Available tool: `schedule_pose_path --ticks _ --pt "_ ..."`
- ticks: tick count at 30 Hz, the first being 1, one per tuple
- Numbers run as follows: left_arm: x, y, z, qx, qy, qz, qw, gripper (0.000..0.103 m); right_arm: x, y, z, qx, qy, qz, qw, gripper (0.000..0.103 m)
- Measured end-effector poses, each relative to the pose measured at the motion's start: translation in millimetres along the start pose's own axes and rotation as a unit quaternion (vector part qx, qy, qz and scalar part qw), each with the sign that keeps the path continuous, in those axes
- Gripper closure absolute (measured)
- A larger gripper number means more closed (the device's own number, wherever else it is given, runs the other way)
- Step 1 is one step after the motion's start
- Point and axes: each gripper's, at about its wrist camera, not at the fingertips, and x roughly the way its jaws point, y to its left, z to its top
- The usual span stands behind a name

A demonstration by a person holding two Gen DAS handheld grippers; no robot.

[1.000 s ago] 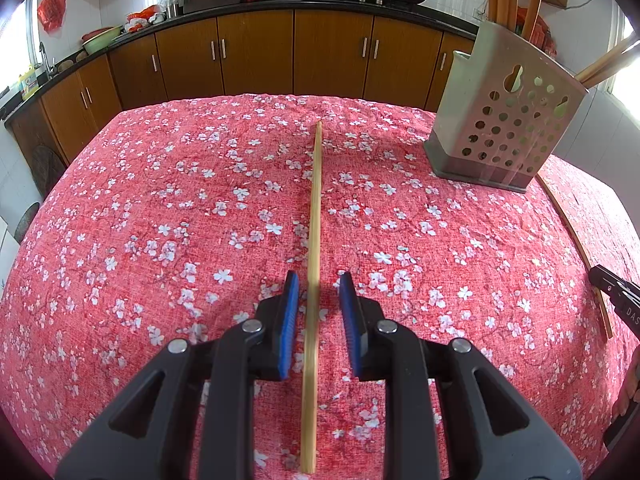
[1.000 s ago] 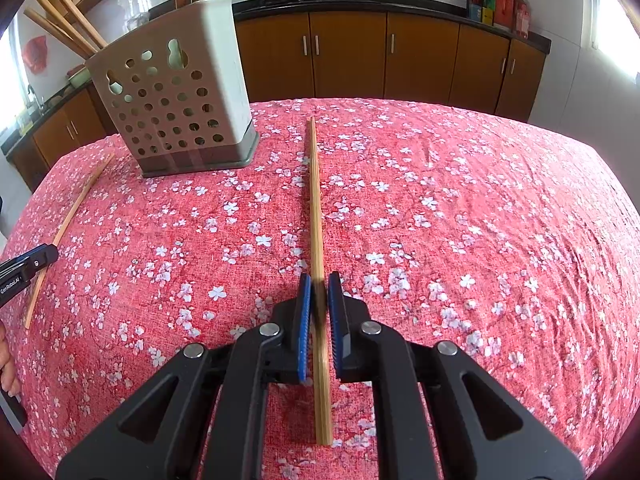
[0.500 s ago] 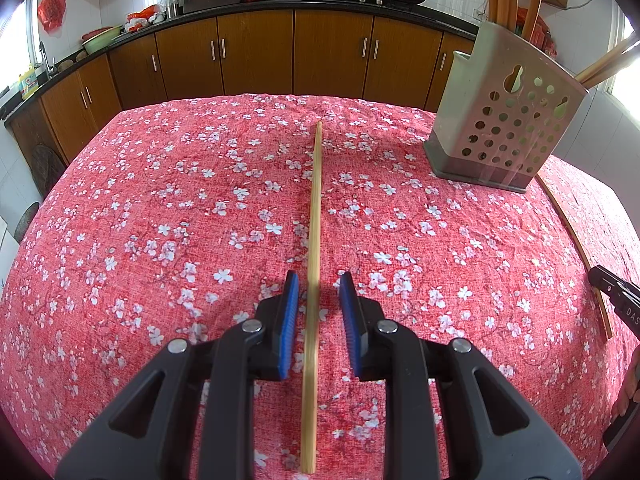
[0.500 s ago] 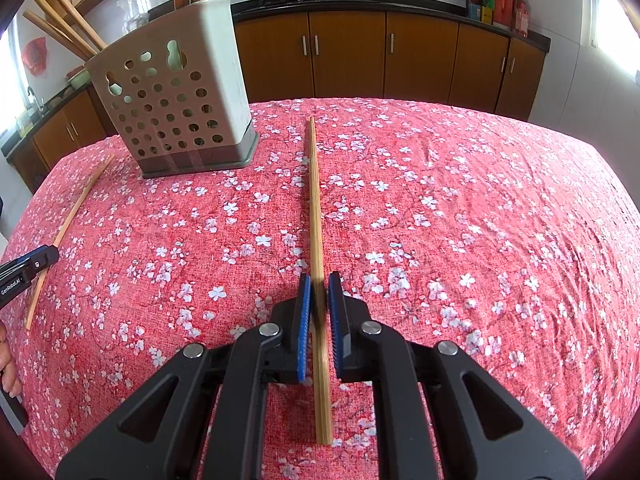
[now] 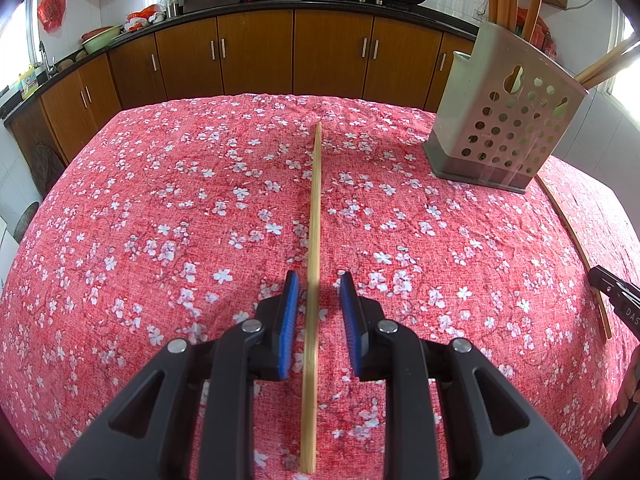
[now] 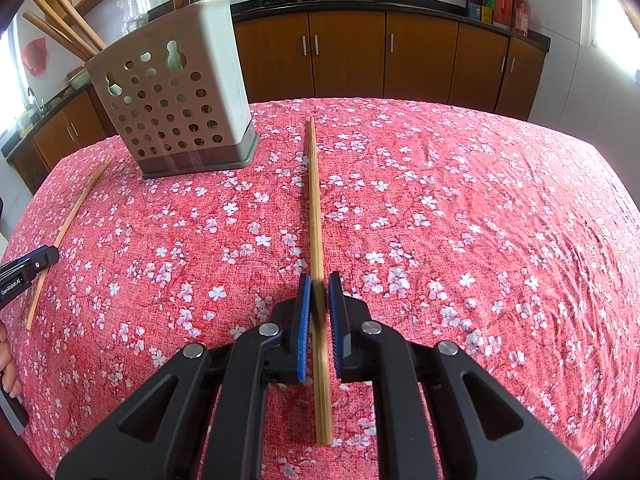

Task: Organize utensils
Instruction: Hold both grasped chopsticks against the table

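Left gripper [image 5: 319,320]: we are seeing black triangular-cutout arms, silver round screws, blue ribbed pads.
Right gripper [image 6: 319,320]: we are seeing the same black frame, silver screws, blue pads.
Marking: we are reading white "GenRobot.AI" lettering on the left gripper's side.

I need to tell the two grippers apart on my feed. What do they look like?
They look alike: the left gripper and right gripper are matte black plastic linkages with triangular cut-outs and silver round pivot bolts. Their fingers carry ribbed blue pads. White lettering marks each gripper's side, only partly legible. No cables or sleeves show.
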Motion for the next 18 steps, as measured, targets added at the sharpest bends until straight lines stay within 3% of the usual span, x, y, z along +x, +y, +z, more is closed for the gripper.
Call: schedule_pose_path --ticks 18 --pt "-15 2 -14 0.017 0.004 0.004 0.9998 0.080 -9 -3 -8 0.009 0.000 0.006 1.000 0.092"
